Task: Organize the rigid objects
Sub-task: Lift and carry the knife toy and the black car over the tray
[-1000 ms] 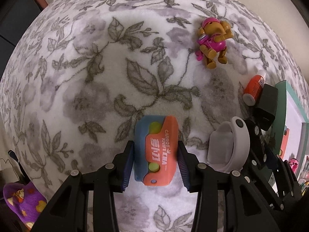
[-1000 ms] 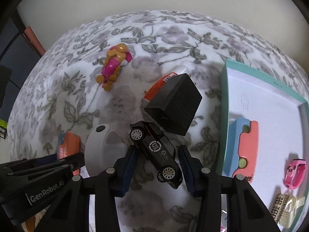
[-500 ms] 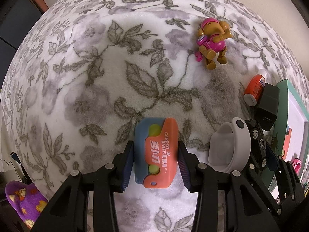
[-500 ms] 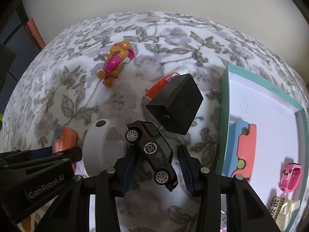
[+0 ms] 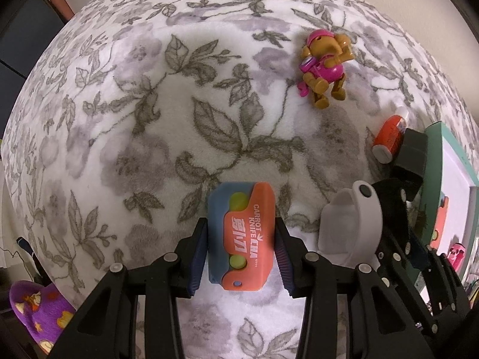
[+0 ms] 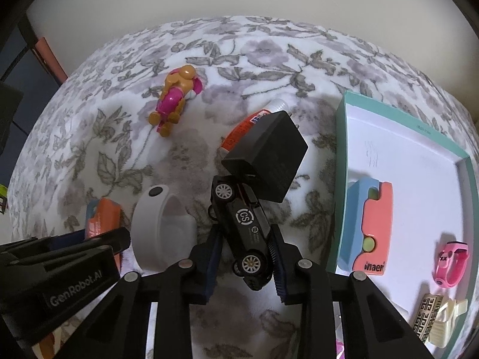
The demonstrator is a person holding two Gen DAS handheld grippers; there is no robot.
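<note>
Toys are spread over a floral blanket (image 5: 143, 137). One blue-and-orange carrot knife toy (image 5: 242, 239) is clamped between the pads of the left gripper (image 5: 242, 258). One black toy car (image 6: 244, 230) is pinched by the right gripper (image 6: 244, 263), whose jaws have just been closing. A second carrot knife toy (image 6: 366, 224) is seen inside the teal tray (image 6: 339, 155). One white wristband (image 6: 160, 227), one black adapter (image 6: 266, 158), one orange bottle (image 5: 389, 142) and one dog figure (image 5: 324, 68) are counted on the blanket.

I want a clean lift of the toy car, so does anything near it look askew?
Yes. The black charger lies tilted, with one corner propped on the toy car's front end, so lifting the car would likely tip it.
</note>
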